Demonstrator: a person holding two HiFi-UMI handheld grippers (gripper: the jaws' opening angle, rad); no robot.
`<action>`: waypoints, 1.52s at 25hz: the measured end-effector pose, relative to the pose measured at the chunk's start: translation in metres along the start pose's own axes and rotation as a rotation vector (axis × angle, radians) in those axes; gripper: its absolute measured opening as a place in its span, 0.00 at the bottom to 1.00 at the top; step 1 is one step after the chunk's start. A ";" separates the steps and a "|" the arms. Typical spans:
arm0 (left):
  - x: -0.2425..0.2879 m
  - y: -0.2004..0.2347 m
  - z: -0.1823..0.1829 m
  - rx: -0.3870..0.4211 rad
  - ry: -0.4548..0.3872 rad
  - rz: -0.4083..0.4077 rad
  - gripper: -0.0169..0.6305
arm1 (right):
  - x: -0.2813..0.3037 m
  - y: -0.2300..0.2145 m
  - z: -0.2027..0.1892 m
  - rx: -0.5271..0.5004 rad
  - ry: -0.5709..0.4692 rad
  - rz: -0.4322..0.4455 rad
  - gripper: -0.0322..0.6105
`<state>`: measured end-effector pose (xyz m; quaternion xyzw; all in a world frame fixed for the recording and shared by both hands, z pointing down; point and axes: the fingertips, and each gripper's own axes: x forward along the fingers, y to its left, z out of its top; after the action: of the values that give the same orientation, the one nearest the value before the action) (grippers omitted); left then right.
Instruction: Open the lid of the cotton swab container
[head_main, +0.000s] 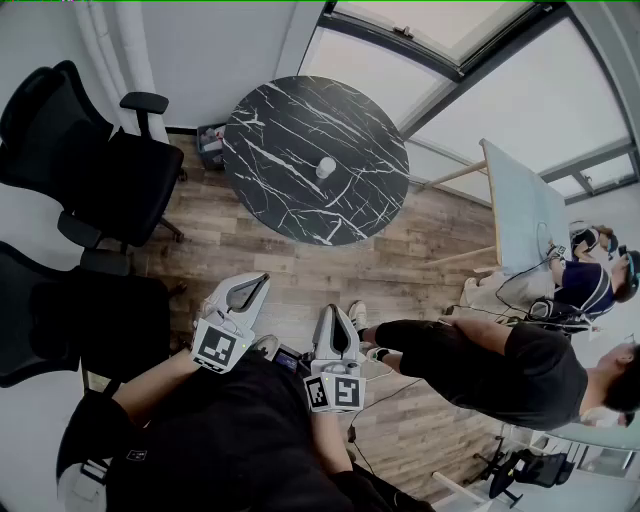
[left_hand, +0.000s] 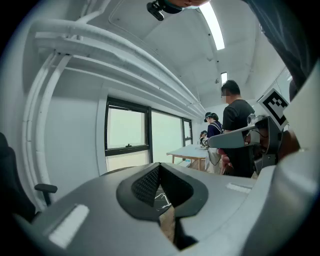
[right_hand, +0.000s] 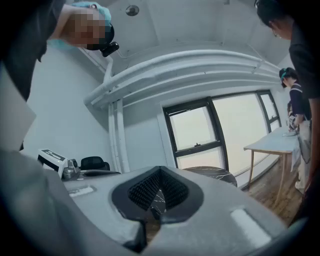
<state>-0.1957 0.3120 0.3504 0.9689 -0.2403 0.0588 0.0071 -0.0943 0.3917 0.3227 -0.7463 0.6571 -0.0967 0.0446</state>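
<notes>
Near upper centre of head view, upright on black marble table (head_main: 280, 190): cotton swab container (head_main: 326, 167). Lower centre, well apart from it: left gripper (head_main: 246, 291) and right gripper (head_main: 334, 322), jaws pressed together, empty.

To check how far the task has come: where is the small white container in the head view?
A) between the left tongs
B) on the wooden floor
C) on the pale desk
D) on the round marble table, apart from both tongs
D: the white container stands near the middle of the round marble table; the left tongs and right tongs are shut and empty, back by the person's body.
</notes>
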 end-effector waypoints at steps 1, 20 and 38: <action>0.000 0.001 0.001 0.001 -0.002 0.000 0.03 | 0.000 0.001 0.000 -0.001 0.001 0.000 0.05; -0.026 0.034 -0.005 -0.014 -0.004 -0.009 0.03 | 0.013 0.035 0.000 0.016 -0.018 -0.026 0.05; -0.044 0.078 -0.038 -0.041 -0.003 -0.081 0.03 | 0.039 0.074 -0.018 -0.014 0.000 -0.098 0.05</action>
<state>-0.2750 0.2652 0.3813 0.9776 -0.2021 0.0520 0.0291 -0.1651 0.3440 0.3296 -0.7778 0.6205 -0.0939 0.0345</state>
